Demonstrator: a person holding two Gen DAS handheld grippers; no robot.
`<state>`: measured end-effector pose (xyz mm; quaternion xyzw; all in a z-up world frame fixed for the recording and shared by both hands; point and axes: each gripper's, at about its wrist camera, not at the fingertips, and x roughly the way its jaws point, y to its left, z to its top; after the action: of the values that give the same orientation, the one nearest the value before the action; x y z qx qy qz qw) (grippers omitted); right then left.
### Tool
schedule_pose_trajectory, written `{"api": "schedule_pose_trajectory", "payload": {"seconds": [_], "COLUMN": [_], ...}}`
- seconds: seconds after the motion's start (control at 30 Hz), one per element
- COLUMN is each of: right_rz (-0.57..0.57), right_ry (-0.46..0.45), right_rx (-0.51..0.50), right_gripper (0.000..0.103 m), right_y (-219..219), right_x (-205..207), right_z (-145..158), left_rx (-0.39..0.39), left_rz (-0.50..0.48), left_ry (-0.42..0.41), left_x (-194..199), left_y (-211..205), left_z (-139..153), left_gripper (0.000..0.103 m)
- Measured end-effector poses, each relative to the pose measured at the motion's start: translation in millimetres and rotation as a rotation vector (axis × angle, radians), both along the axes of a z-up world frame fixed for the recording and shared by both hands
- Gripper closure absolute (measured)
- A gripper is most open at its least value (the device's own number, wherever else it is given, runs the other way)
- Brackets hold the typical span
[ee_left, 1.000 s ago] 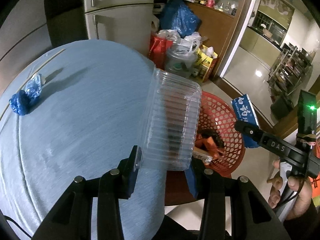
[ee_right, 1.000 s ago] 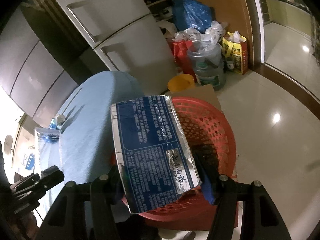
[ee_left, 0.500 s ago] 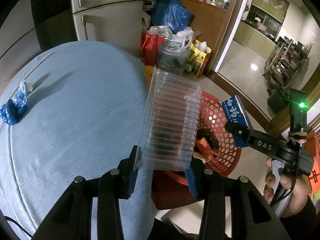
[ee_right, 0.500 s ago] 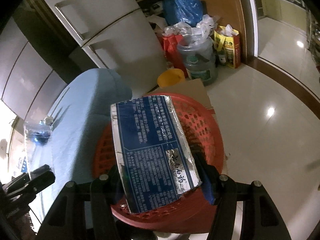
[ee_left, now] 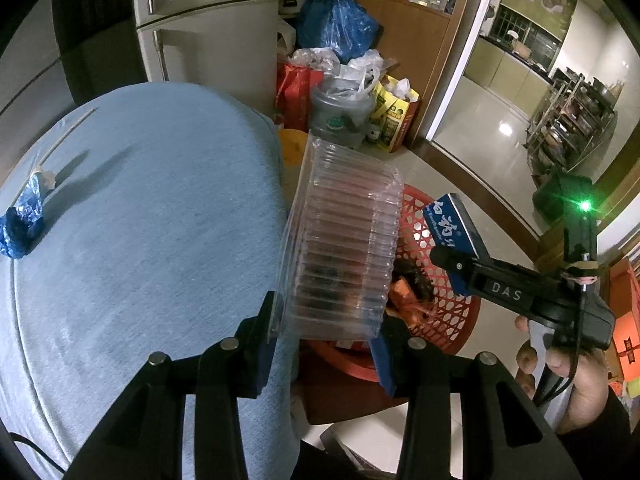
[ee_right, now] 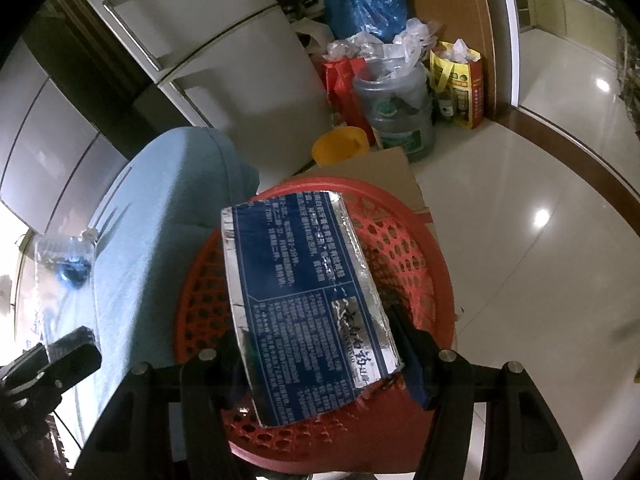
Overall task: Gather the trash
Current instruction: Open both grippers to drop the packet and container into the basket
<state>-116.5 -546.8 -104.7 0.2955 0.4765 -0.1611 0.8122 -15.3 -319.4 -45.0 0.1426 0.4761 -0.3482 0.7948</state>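
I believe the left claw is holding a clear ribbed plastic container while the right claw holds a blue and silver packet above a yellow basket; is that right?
Not quite: the basket is red, not yellow, as the right wrist view shows. The rest stands: the left claw grips the clear ribbed plastic container, and the right claw holds the blue and silver packet above that basket.

Round worktop (ee_left: 152,216) under a pale blue cloth — on it a crumpled blue wrapper (ee_left: 22,224) near the far left edge, a thin stick (ee_left: 66,132) beyond it. Tiled floor (ee_right: 520,208) beside the worktop carries a red mesh basket (ee_right: 416,264), yellow tub (ee_right: 340,146), cardboard sheet (ee_right: 384,168) and water jug (ee_right: 400,116).
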Motion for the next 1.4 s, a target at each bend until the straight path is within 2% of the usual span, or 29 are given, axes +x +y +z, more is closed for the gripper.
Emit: {"api": "schedule_pose_trajectory", "payload": {"seconds": [0.4,0.47,0.53,0.67,1.03,1.1,1.17,1.2,1.4], "right_rz": [0.0,-0.013,-0.021,-0.056,-0.118,-0.13,-0.141,-0.145,-0.149], "right_ry": [0.057,0.071,0.068,0.041,-0.009,-0.015,-0.021,-0.023,-0.027], "right_rx": [0.015,0.005,0.004,0.001,-0.008,-0.008,-0.01,-0.01,-0.01], "right_gripper": [0.036,0.026,0.024,0.023,0.023,0.023,0.023,0.023,0.023], "right_y": [-3,-5,-7,-13,-24,-25,-28,-29,-30], "right_x": [23,23,21,11,-23,-28,-31,-33,-35], "right_z": [-18,-20,-19,-9,18,22,25,26,27], "left_rx": [-0.002,-0.002,0.0,0.007,0.043,0.051,0.062,0.067,0.078], "left_rz": [-0.002,-0.003,-0.004,-0.014,-0.059,-0.059,-0.052,-0.049,-0.045], "left_ry": [0.003,0.006,0.009,0.028,0.072,0.089,0.089,0.085,0.085], "left_x": [1,2,2,4,4,8,10,10,11], "left_y": [-2,-3,-4,-9,-55,-62,-67,-68,-67], "left_z": [-1,-2,-3,-9,-27,-31,-34,-35,-36], "left_gripper": [0.06,0.06,0.06,0.06,0.058,0.055,0.039,0.037,0.034]}}
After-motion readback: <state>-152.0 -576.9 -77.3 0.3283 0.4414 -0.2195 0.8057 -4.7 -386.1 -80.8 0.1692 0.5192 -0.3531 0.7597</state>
